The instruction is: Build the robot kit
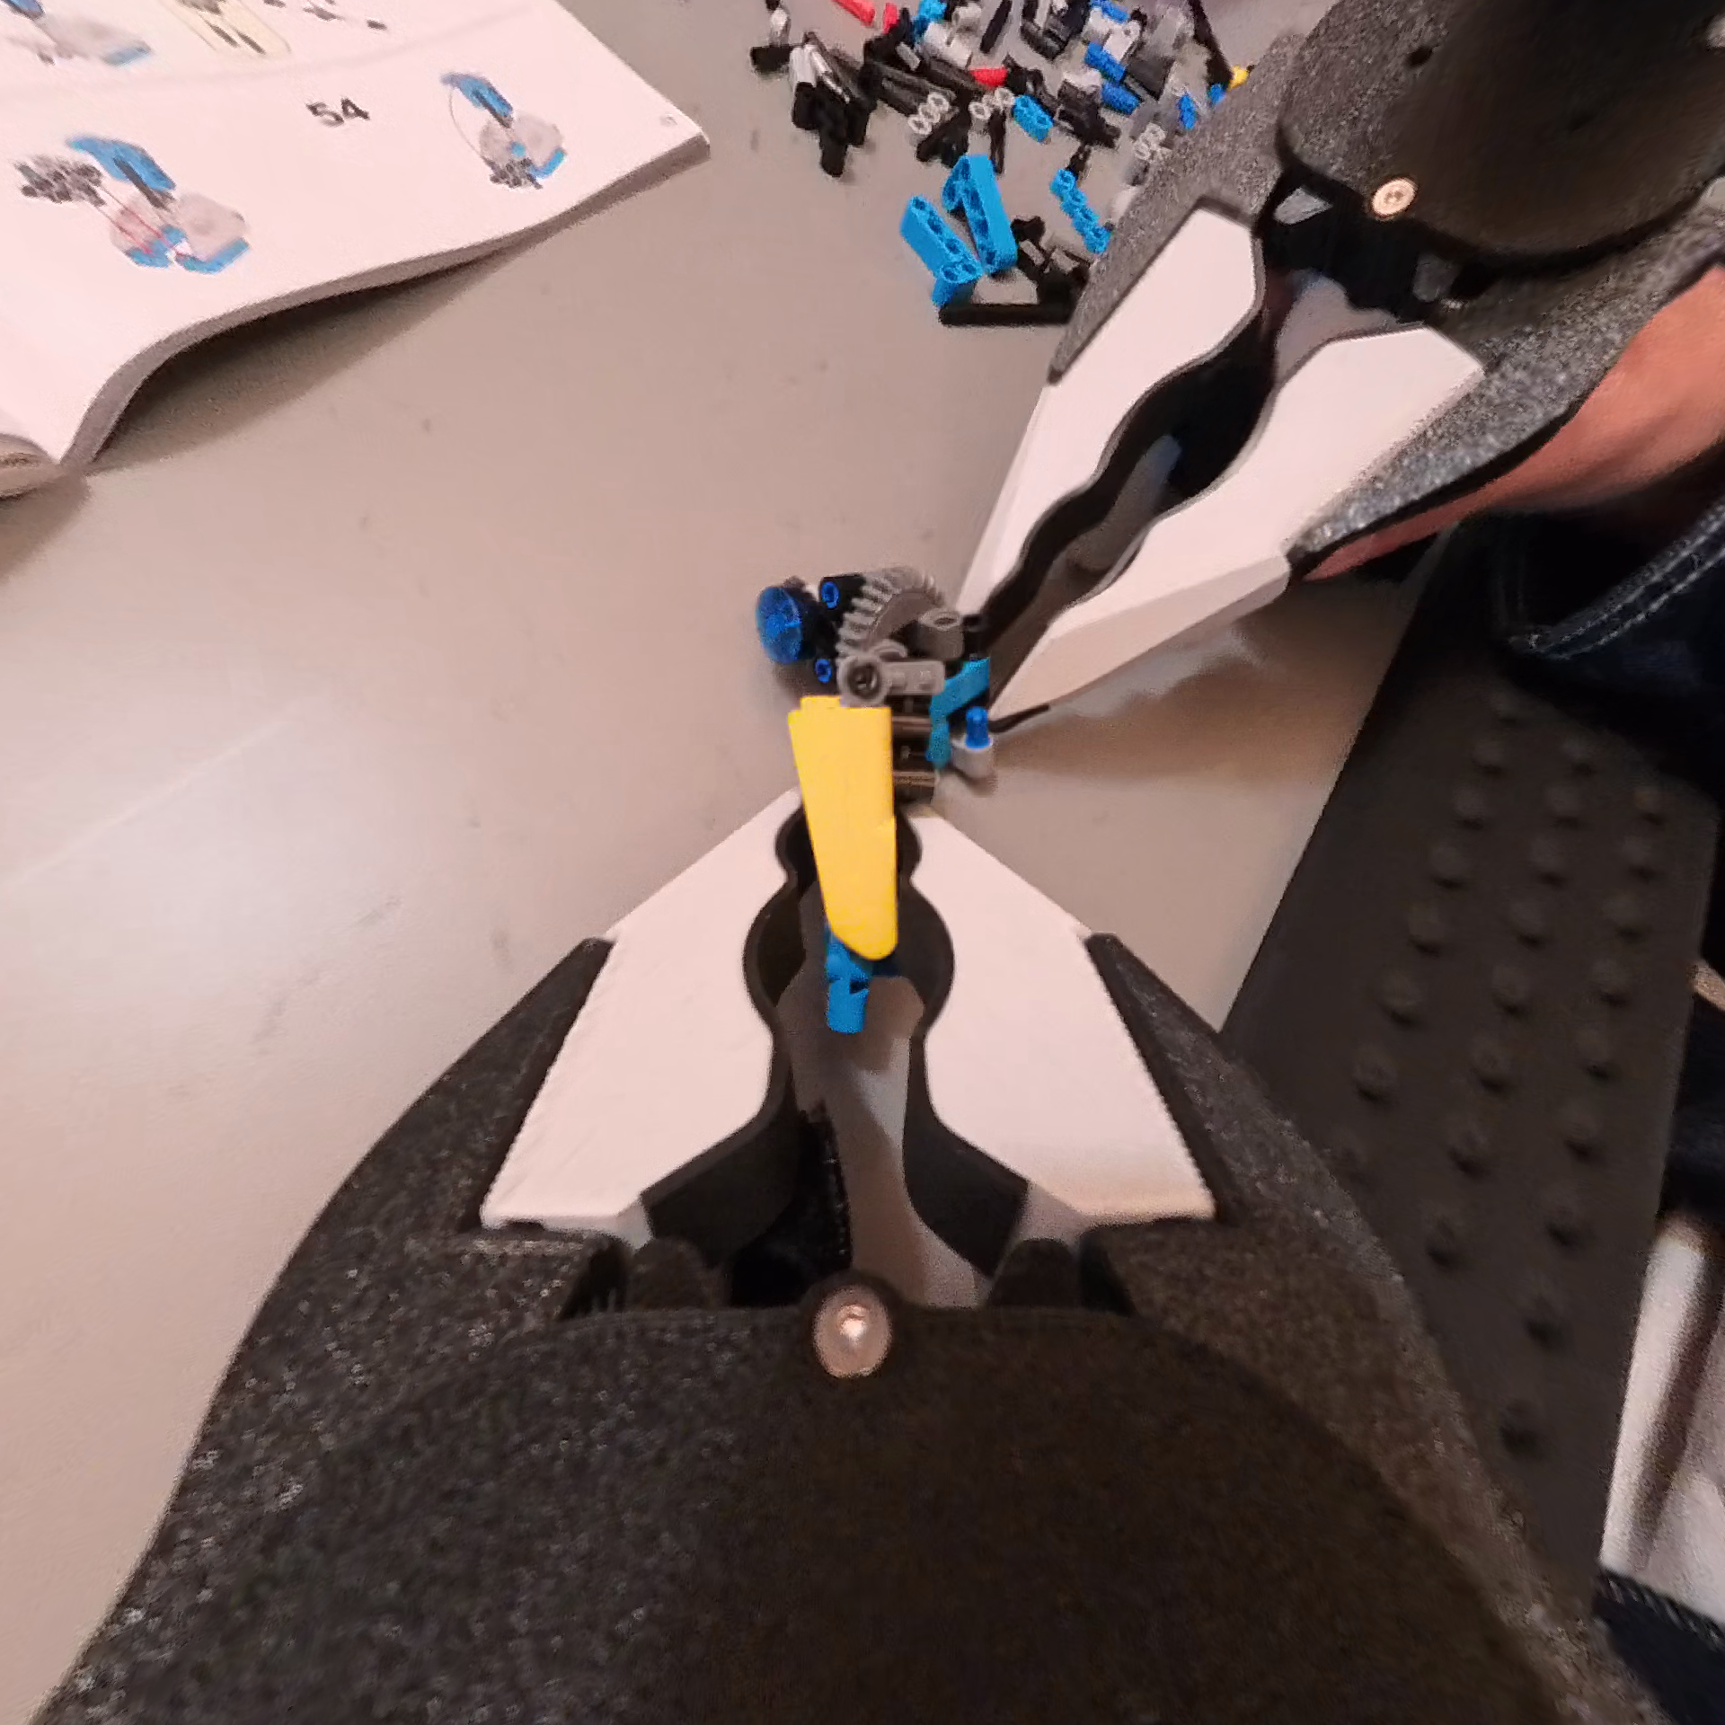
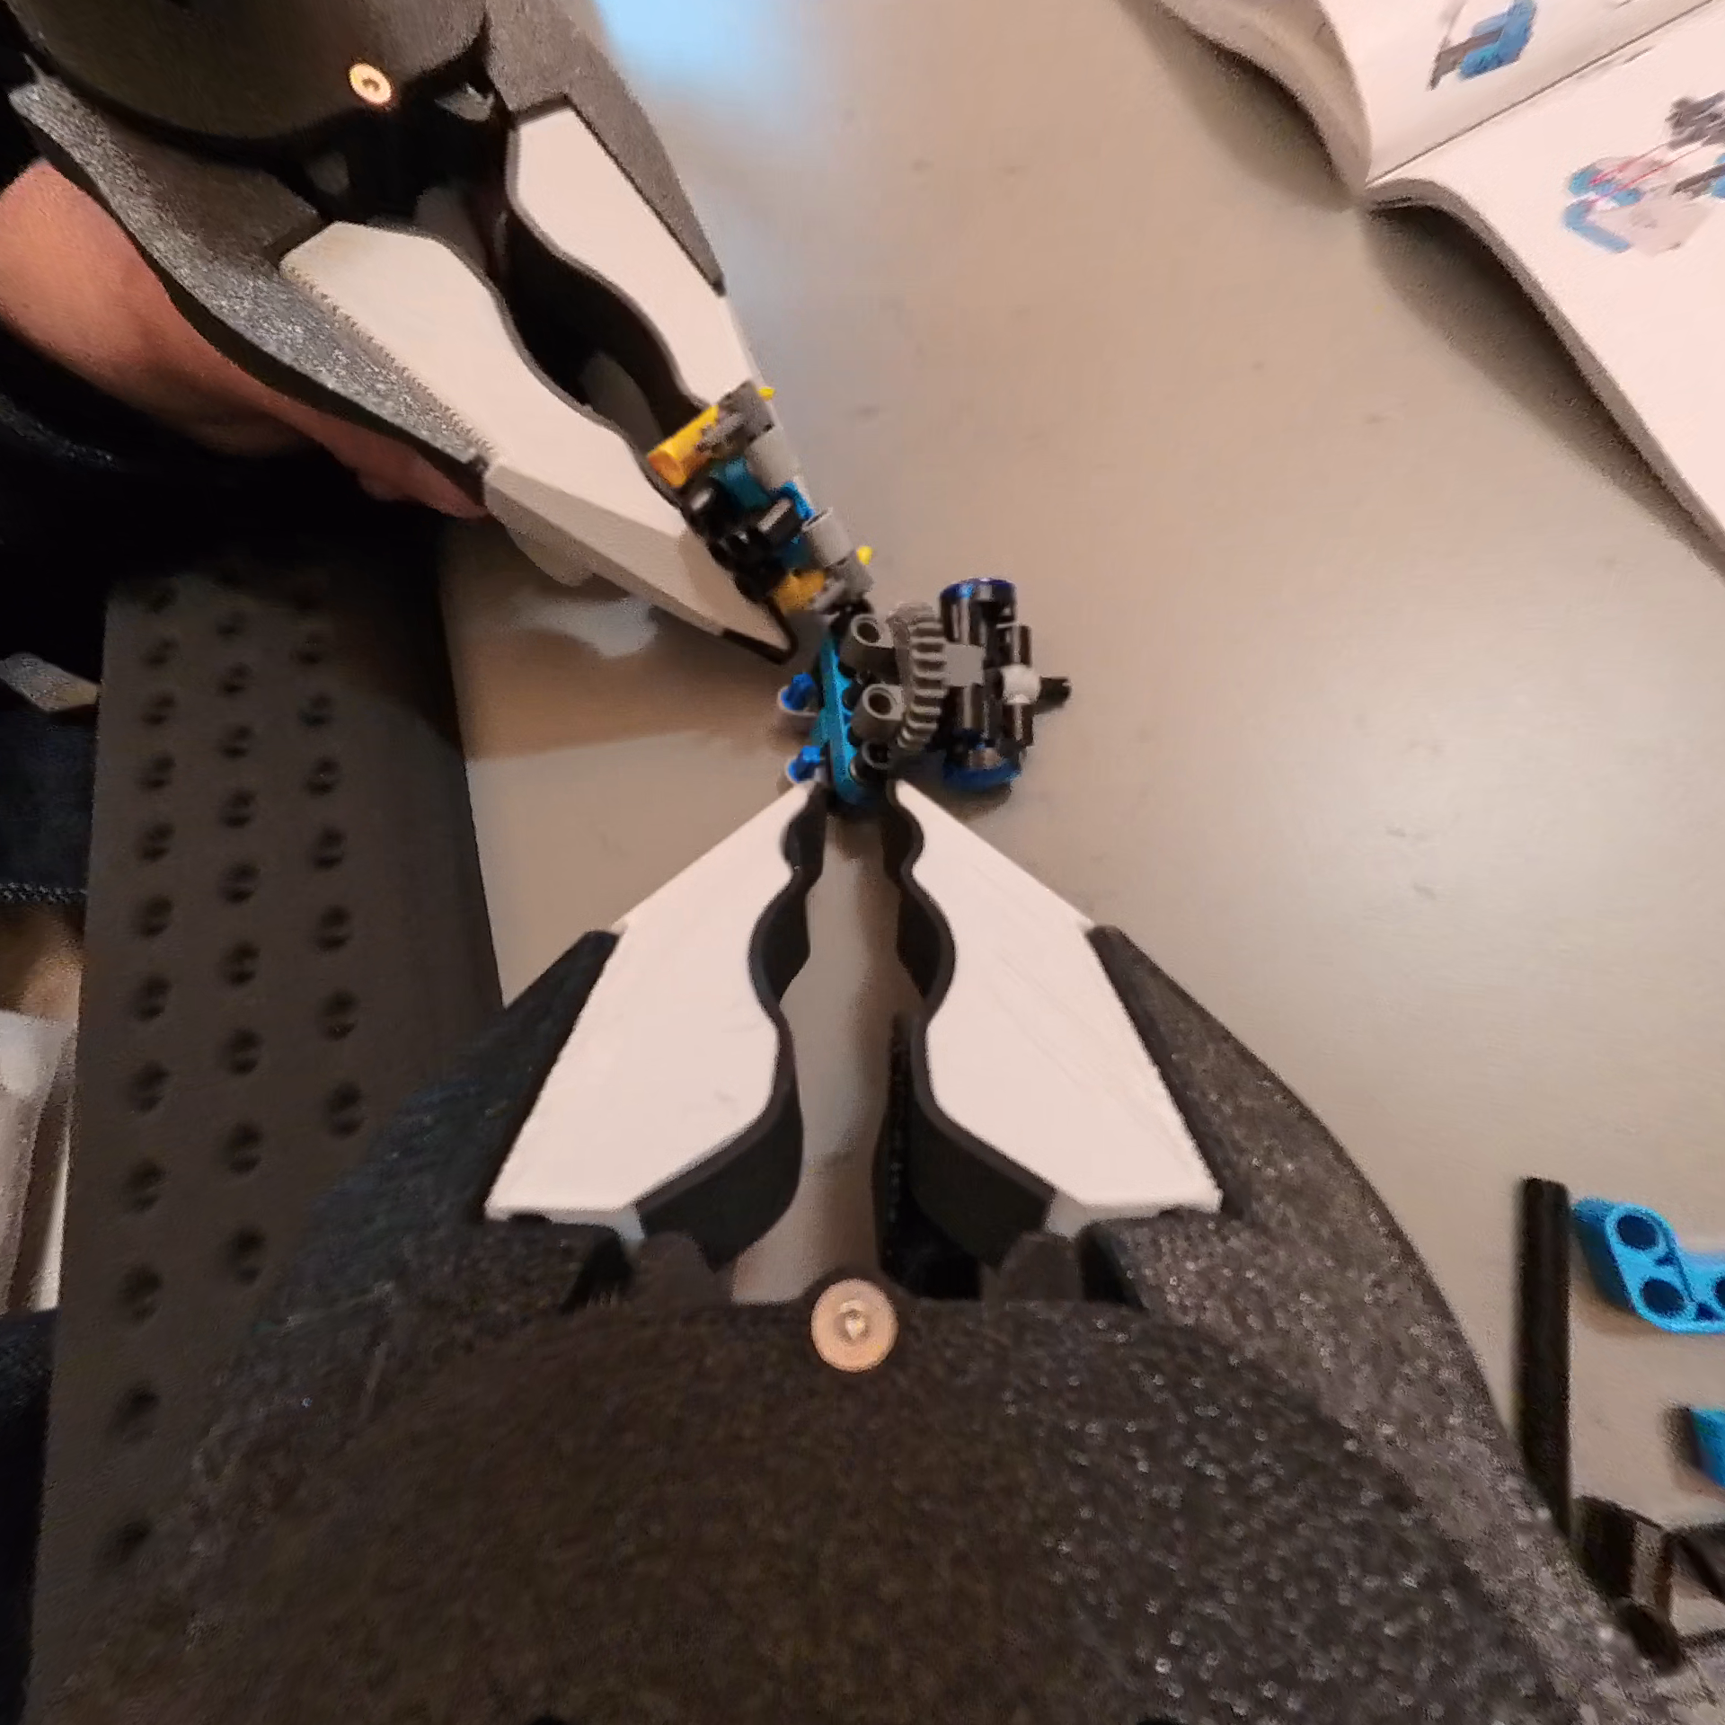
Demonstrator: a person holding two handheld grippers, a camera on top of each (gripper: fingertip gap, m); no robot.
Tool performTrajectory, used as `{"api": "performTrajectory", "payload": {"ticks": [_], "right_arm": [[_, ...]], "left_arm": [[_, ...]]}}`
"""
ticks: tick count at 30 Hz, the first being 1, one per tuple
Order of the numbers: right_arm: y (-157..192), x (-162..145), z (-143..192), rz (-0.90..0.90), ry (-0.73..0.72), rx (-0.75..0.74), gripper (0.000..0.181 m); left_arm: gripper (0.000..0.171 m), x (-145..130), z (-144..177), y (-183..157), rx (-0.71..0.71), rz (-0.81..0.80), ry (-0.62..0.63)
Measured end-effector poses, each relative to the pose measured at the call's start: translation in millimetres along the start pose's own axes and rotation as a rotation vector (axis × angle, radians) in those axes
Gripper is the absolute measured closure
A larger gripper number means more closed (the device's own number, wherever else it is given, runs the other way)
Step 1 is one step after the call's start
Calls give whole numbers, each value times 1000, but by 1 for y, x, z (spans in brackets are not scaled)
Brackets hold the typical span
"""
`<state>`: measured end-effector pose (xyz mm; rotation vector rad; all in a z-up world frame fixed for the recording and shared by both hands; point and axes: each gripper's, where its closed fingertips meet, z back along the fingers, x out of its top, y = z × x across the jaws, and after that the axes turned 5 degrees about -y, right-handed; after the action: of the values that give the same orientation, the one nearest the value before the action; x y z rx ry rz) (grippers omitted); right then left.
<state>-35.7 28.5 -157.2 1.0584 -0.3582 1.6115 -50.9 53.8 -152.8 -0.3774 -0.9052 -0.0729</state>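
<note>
My left gripper (image 1: 854, 814) is shut on a small sub-assembly with a yellow curved panel (image 1: 845, 821) and a blue pin behind it. In the right wrist view that gripper (image 2: 793, 607) comes in from the upper left with the same piece (image 2: 747, 504) between its jaws. My right gripper (image 2: 854, 800) is shut on the blue beam of a gear assembly (image 2: 924, 691) made of grey gears, black parts and blue round caps. In the left wrist view the right gripper (image 1: 975, 674) holds that gear assembly (image 1: 887, 616) from the right. The two pieces meet end to end, low over the grey table (image 1: 373, 747).
An open instruction booklet (image 1: 280, 187) lies at the far left and also shows in the right wrist view (image 2: 1587, 233). A pile of loose black, blue and grey parts (image 1: 980, 93) lies at the back. Blue beams (image 2: 1652, 1269) lie near my right gripper. A black perforated mat (image 1: 1493, 1027) borders the table's near edge. The tips of both grippers are at nearly the same place.
</note>
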Motion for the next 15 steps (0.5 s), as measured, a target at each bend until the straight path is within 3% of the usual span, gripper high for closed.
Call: {"api": "performTrajectory", "payload": {"ticks": [6,11,15], "right_arm": [[8,37,17,84,-66,-73,175],[0,35,32,260,234,-246,176],[-3,20,27,283,442,-201,176]], "left_arm": [[159,-4,-11,-14,-34,-43,51],[159,-1,-5,-7,-6,-32,21],[159,4,3,1,2,17,-27]]}}
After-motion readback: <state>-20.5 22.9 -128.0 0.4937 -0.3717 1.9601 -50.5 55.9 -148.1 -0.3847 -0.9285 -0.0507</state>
